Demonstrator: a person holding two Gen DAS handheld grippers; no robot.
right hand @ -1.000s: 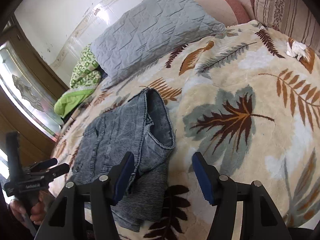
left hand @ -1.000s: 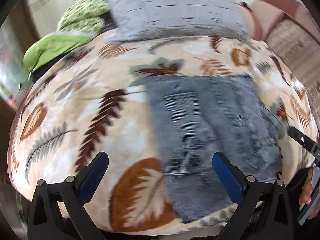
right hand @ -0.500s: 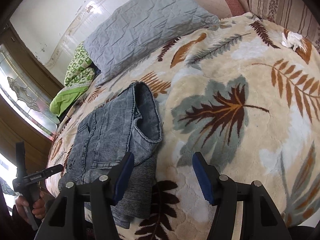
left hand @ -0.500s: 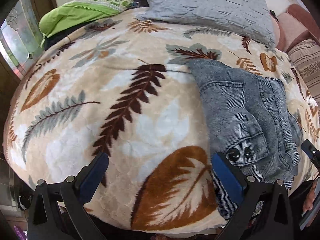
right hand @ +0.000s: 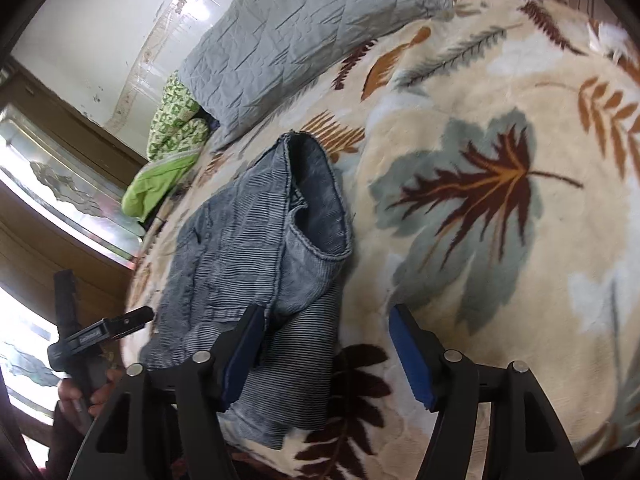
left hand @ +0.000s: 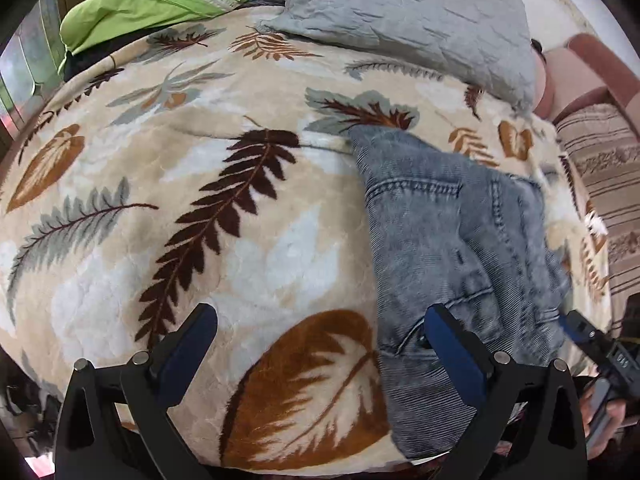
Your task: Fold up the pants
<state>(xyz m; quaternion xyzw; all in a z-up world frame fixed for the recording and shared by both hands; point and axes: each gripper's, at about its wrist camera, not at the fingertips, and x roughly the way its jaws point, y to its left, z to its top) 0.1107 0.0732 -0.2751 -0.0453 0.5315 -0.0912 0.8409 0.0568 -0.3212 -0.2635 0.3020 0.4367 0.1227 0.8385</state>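
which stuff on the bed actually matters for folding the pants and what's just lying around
Part of the job:
- grey-blue pants, lying bunched on the leaf-print blanket
- left gripper, open, nothing between its pads
- right gripper, jaws opening, nothing gripped

Just lying about:
- grey quilted pillow
- green bedding
- striped cushion

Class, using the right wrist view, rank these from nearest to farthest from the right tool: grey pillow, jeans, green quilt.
1. jeans, just beyond the right tool, left side.
2. green quilt, farther left.
3. grey pillow, at the bed's far end.
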